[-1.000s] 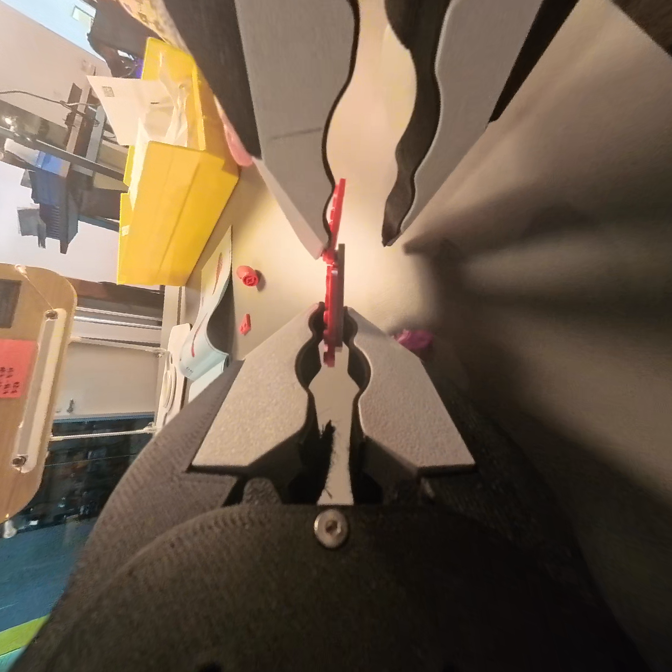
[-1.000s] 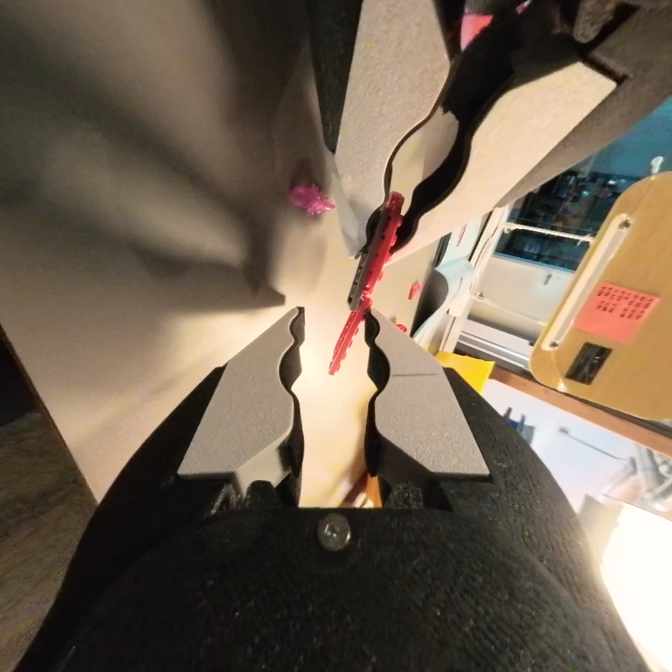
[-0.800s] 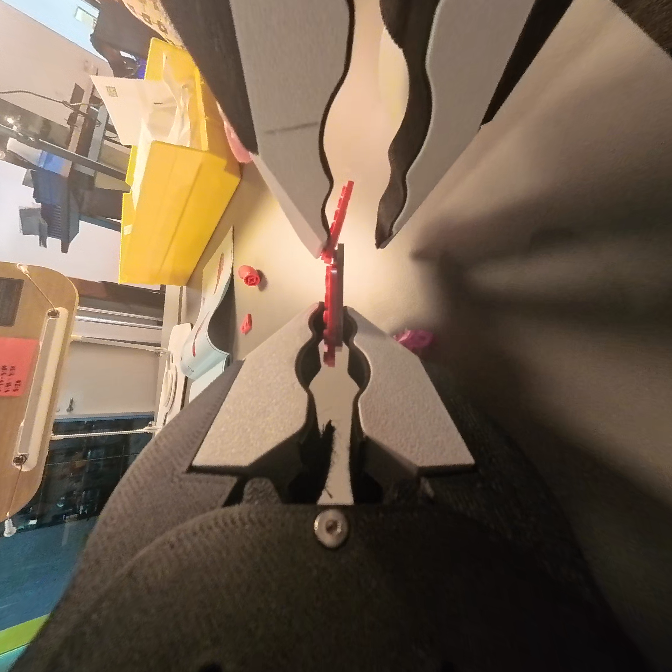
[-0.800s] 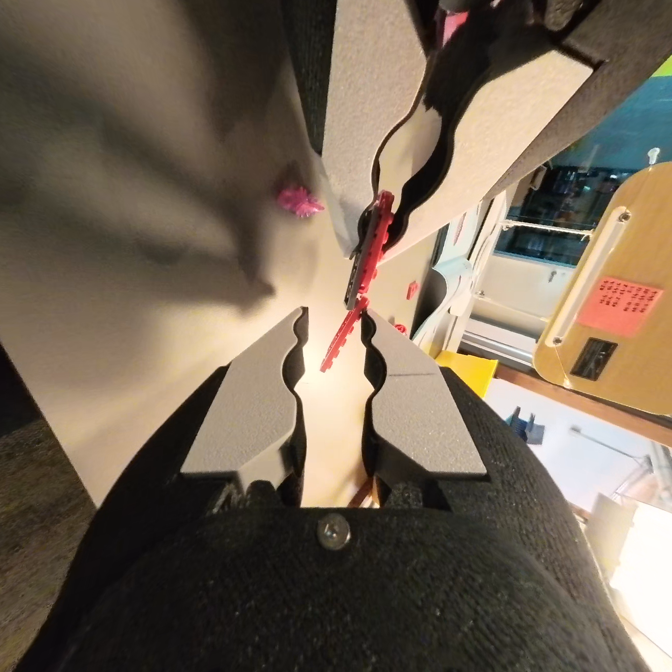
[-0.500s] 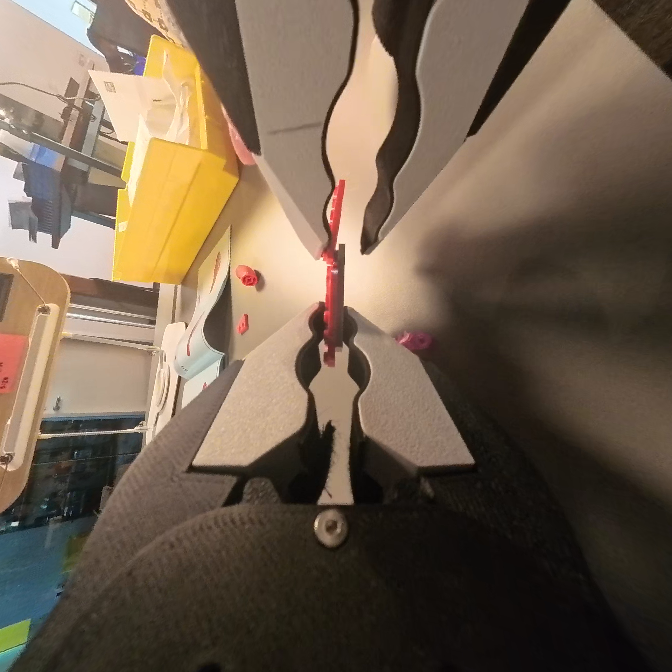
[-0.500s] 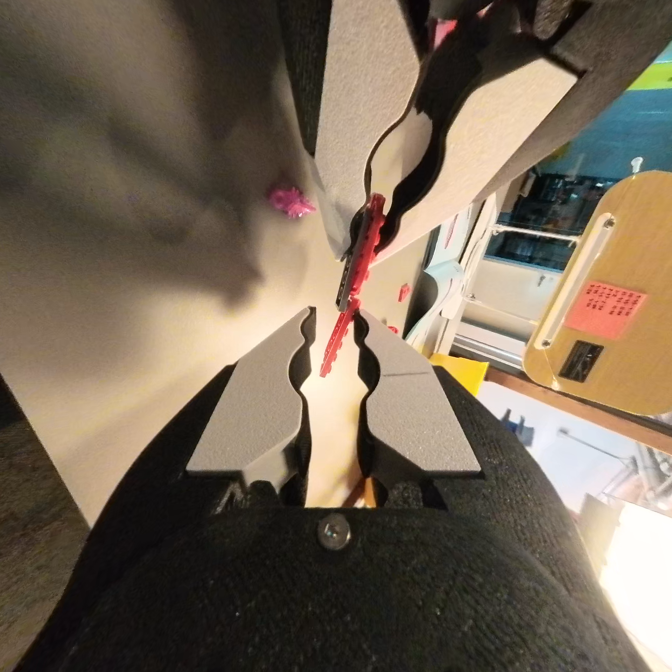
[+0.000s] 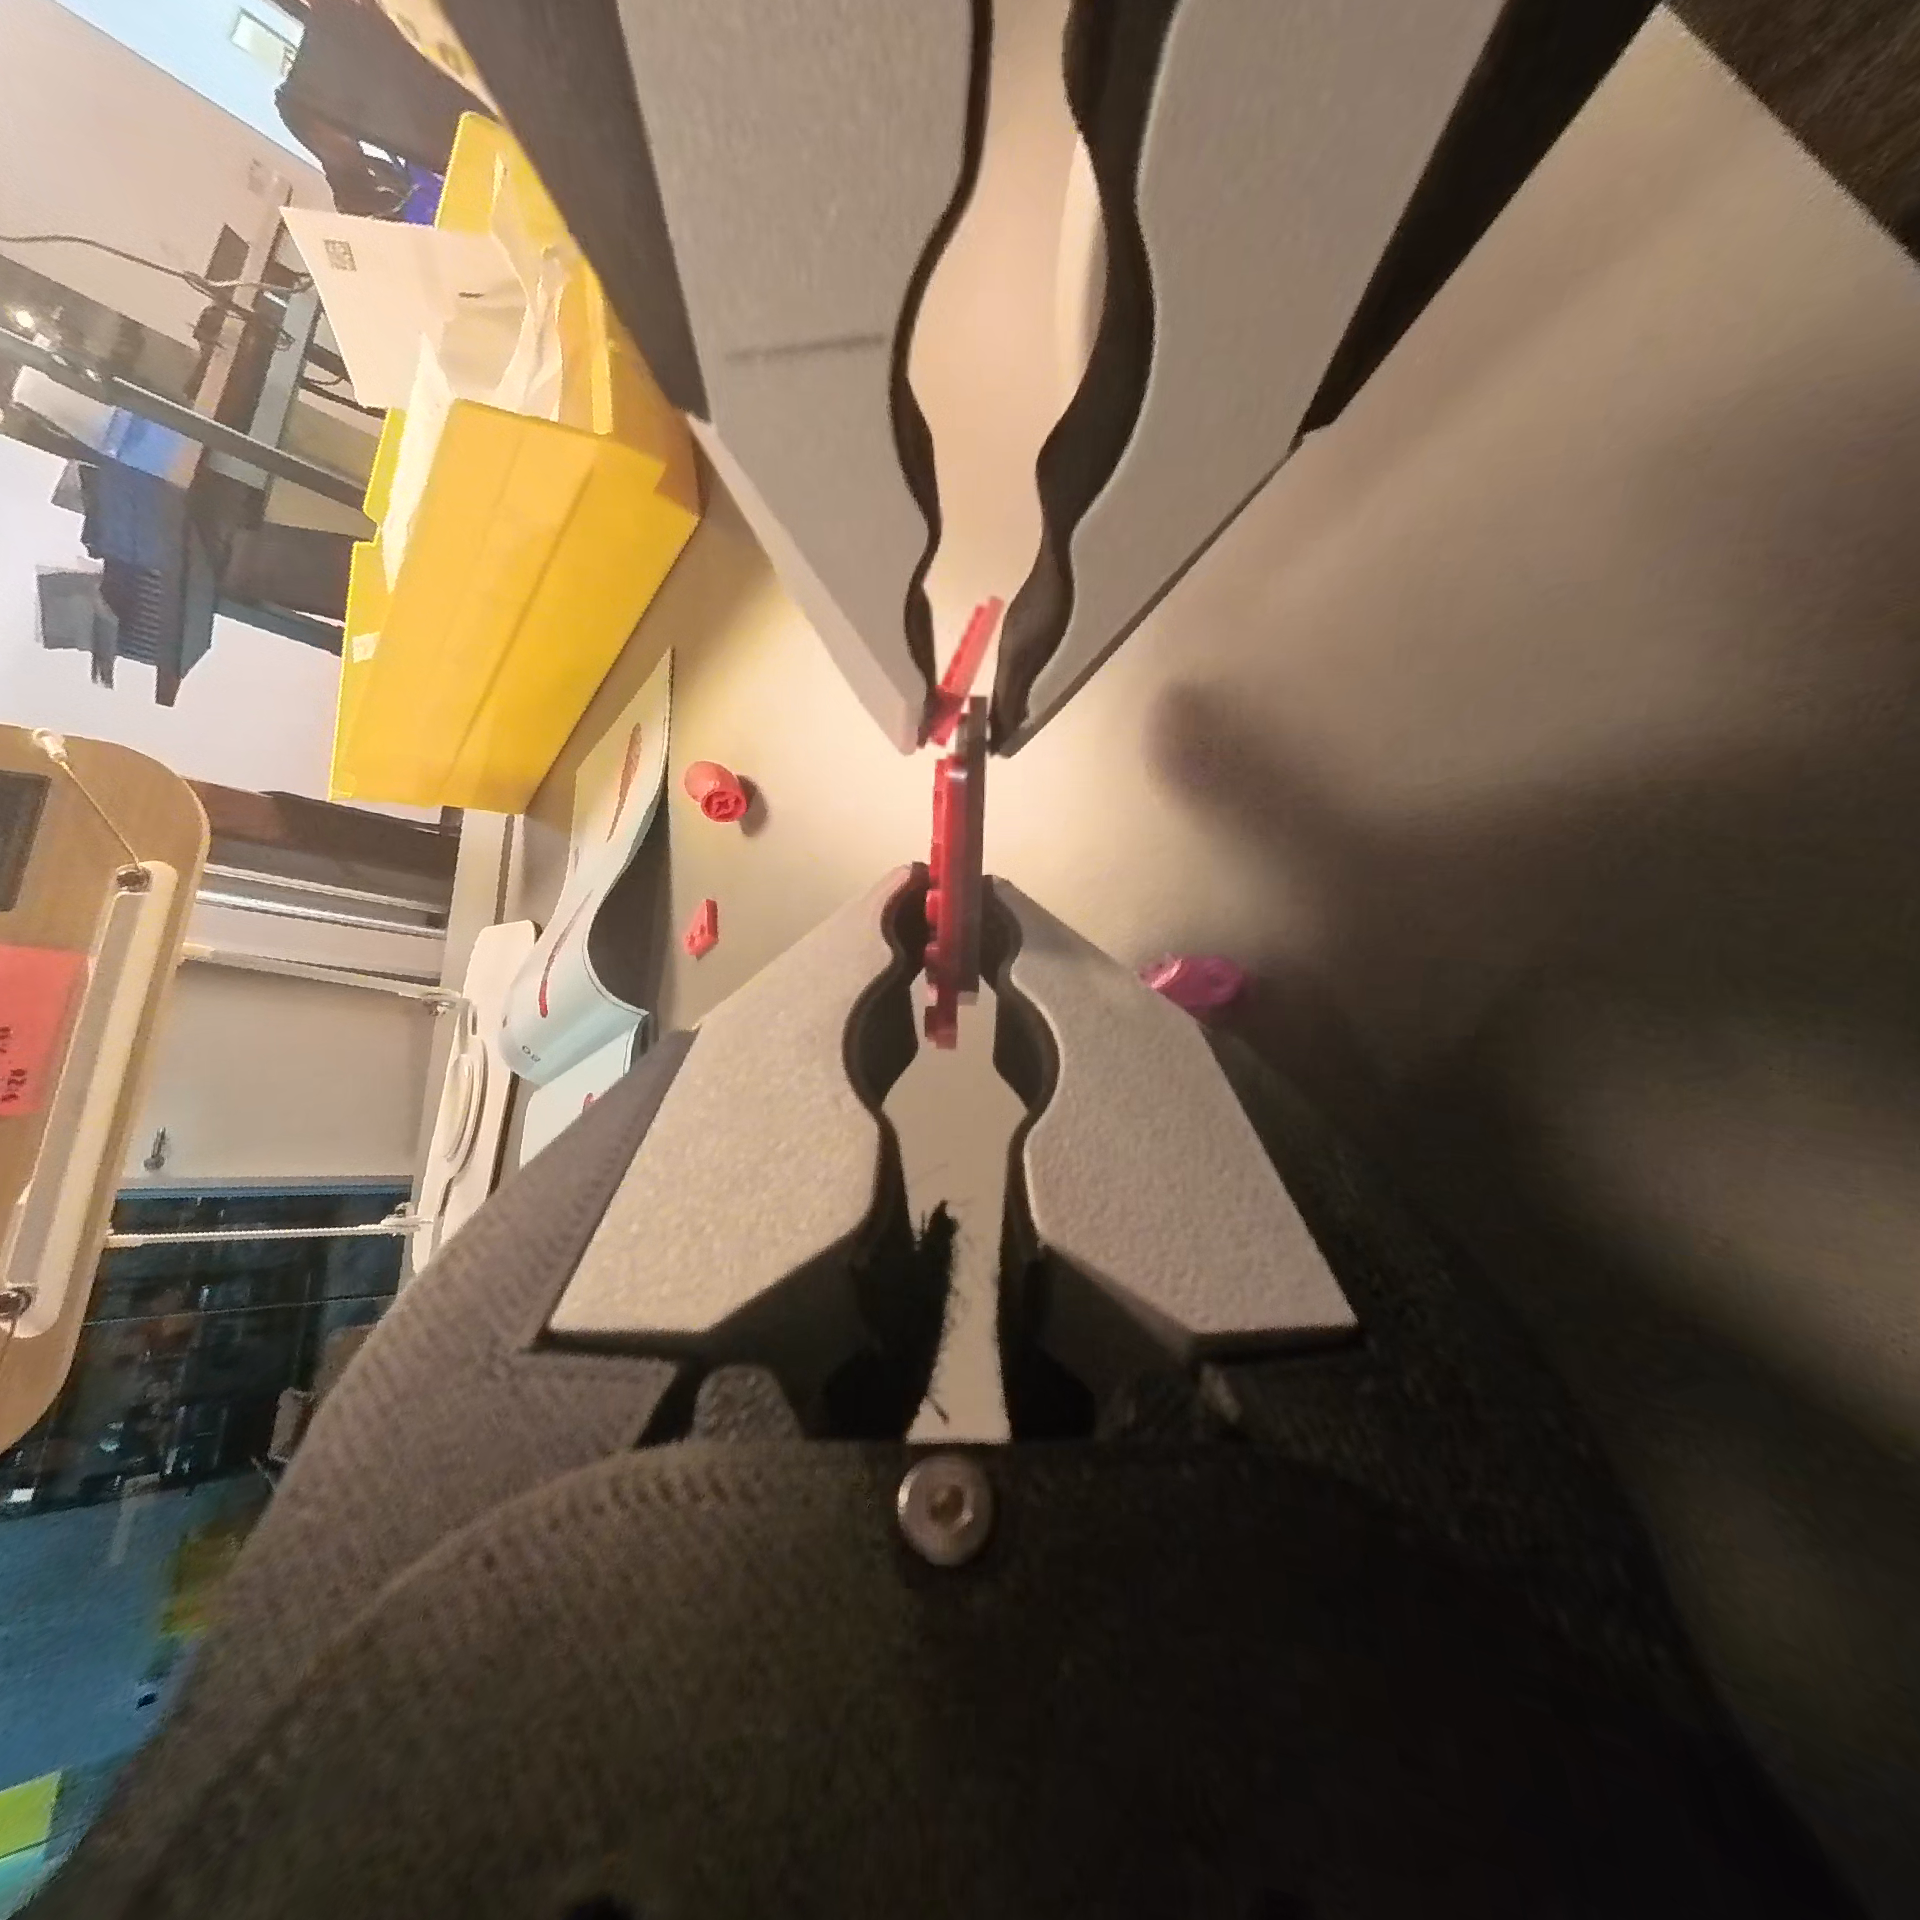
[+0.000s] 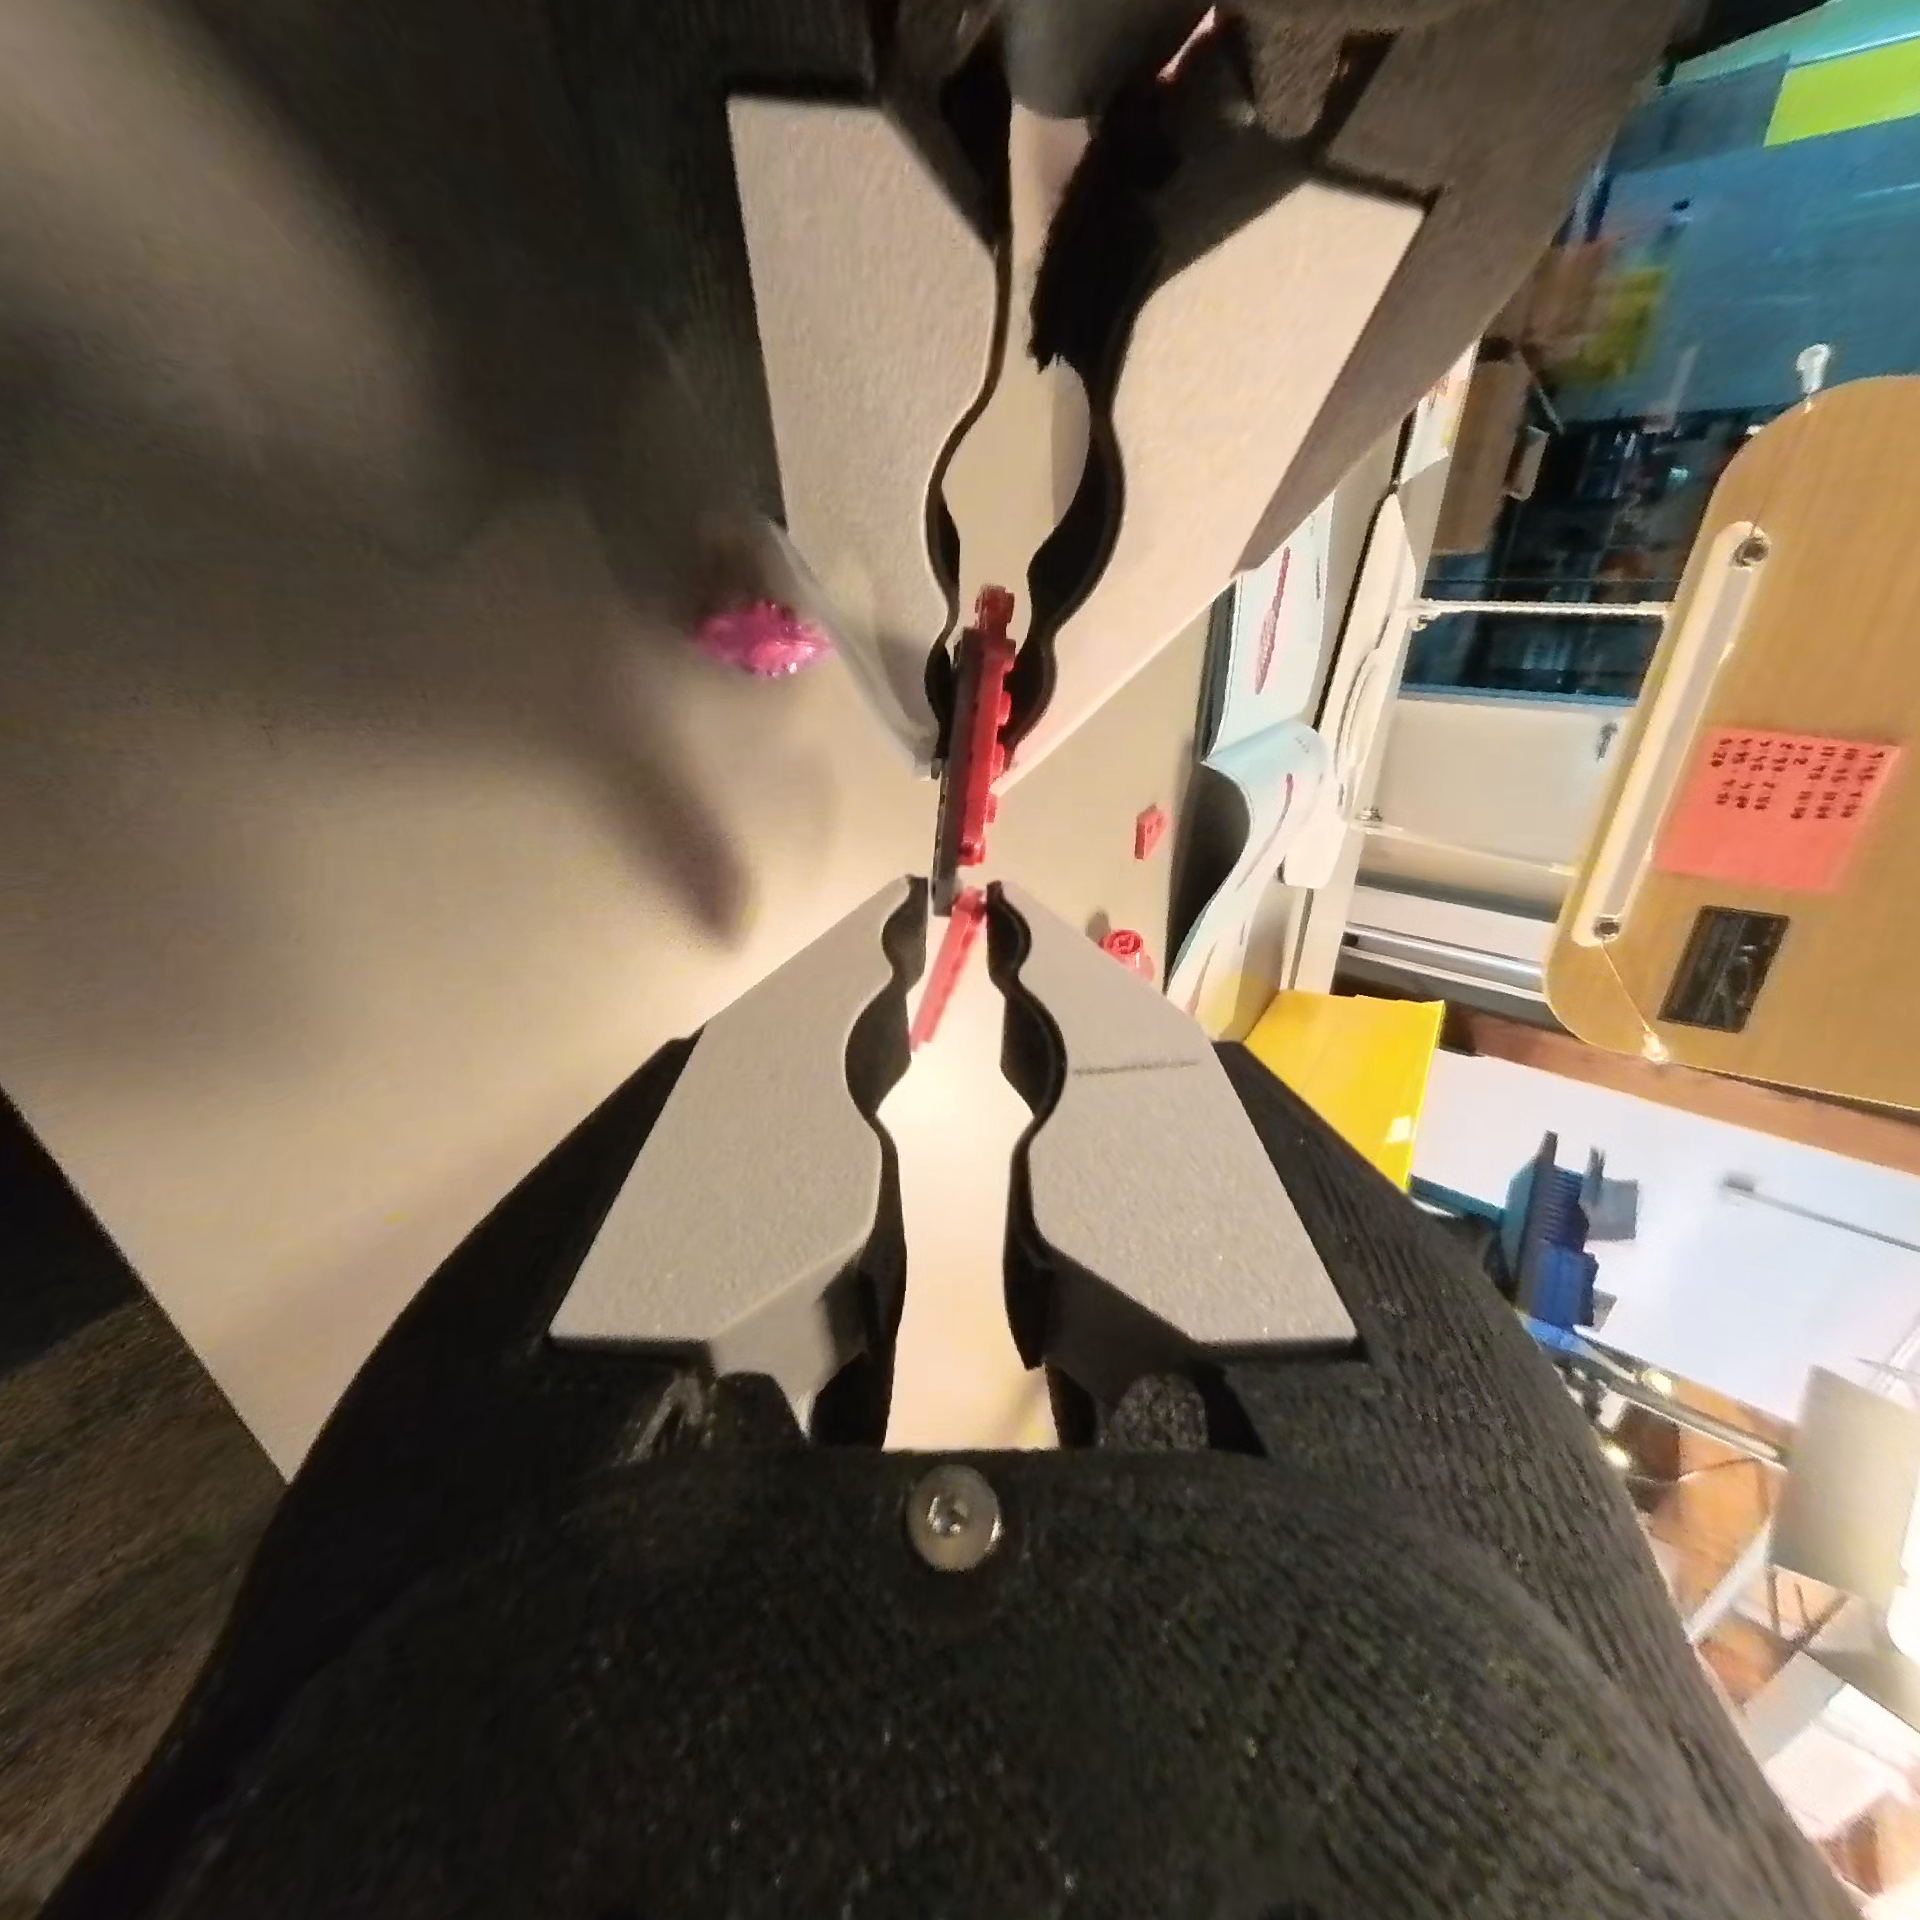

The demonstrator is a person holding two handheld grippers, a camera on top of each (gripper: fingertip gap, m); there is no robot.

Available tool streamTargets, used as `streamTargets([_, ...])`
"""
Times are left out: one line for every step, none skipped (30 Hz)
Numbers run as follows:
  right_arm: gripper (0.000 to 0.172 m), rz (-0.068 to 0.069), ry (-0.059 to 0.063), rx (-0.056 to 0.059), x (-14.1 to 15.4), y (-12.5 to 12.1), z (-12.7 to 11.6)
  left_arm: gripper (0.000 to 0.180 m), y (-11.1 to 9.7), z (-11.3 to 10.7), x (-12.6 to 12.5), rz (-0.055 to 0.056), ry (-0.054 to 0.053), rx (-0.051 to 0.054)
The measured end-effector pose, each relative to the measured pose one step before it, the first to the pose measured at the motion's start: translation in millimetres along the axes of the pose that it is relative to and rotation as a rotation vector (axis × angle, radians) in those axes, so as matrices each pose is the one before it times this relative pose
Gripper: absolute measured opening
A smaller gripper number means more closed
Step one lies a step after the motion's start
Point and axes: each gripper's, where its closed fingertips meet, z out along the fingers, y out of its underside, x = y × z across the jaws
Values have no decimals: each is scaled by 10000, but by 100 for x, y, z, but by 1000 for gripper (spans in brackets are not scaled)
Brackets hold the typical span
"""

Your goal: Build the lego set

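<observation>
From my left wrist view, my left gripper (image 7: 956,914) is clamped on a flat red studded plate (image 7: 958,831) backed by a dark grey layer, both wavy black-lined pads pressing its faces. The plate stands edge-on toward 12 o'clock, where my right gripper (image 7: 961,717) meets it; a thinner red strip (image 7: 971,649) sits tilted between those grey, grainy fingertips, which are closed around it at the tips. The beige tabletop (image 7: 1195,623) is open at 3 o'clock, darkened by blurred shadow; a magenta round piece (image 7: 1195,982) lies just beside my right finger. At 10 o'clock lie a red round stud piece (image 7: 717,795) and a small red tile (image 7: 701,925), then a curled booklet (image 7: 582,935) at the table edge and a yellow bin (image 7: 499,603) holding white paper. A wooden panel (image 7: 94,935) at 9 o'clock bears a pink sticker with small writing. From my right wrist view, my right gripper (image 8: 956,899) is nearly together on the red strip (image 8: 945,977), which leans between the pads, its top end touching the plate's (image 8: 971,748) grey edge. The left gripper (image 8: 977,717) grips that plate at 12 o'clock. The tabletop (image 8: 416,935) at 9 o'clock is free, with the magenta piece (image 8: 753,639) at 11; the tile (image 8: 1148,831), stud piece (image 8: 1122,945), booklet (image 8: 1268,821), bin (image 8: 1340,1070) and panel (image 8: 1714,831) crowd 3 o'clock.
</observation>
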Motion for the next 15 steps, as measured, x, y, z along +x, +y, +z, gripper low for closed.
streamTargets([9, 16, 33, -13, -7, 59, 30, 6, -178, -41, 35, -64, 30, 94])
streamTargets([9, 27, 52, 10, 16, 13, 36, 6, -122, -23, 25, -33, 8, 50])
streamTargets([9, 48, 53, 20, 18, -30, 18, 6, -1, -7, -33, 6, -15, -3])
streamTargets([9, 69, 62, 1, 44, -11, 28, 6, 44, -9, -35, 0, -8, -1])
streamTargets([9, 93, 57, 5, 46, -32, 34, 6, 29, -12, -43, -24, -5, -3])
streamTargets([9, 118, 33, 20, 19, -57, 28, 6, -25, -6, -2, -60, 22, 24])
streamTargets([9, 138, 1, 25, -4, -71, 33, 6, -36, 6, 38, -68, 41, 35])
streamTargets([9, 152, -10, 18, -4, -52, 45, 6, 1, 3, 5, -23, 18, 11])
streamTargets([9, 145, 8, 16, 37, -21, 33, 6, 27, -7, -60, 33, -42, -15])
streamTargets([8, 108, 32, 21, 40, -2, 40, 6, 33, -8, -58, 33, -41, -24])
streamTargets([8, 93, 41, 16, 15, -8, 41, 6, 32, 12, -19, -15, 3, -20])
streamTargets([8, 119, 32, 0, 2, 1, 22, 6, 29, 6, 12, -48, 21, -3])
streamTargets([8, 150, 41, -9, 21, 7, 23, 6, 11, 2, -21, -76, 14, 1])
streamTargets([8, 192, 77, -12, 102, -4, 7, 6, -6, -11, -111, -114, -23, 4])
streamTargets([8, 209, 82, -10, 104, -20, 7, 6, 2, -27, -89, -98, -4, -1])
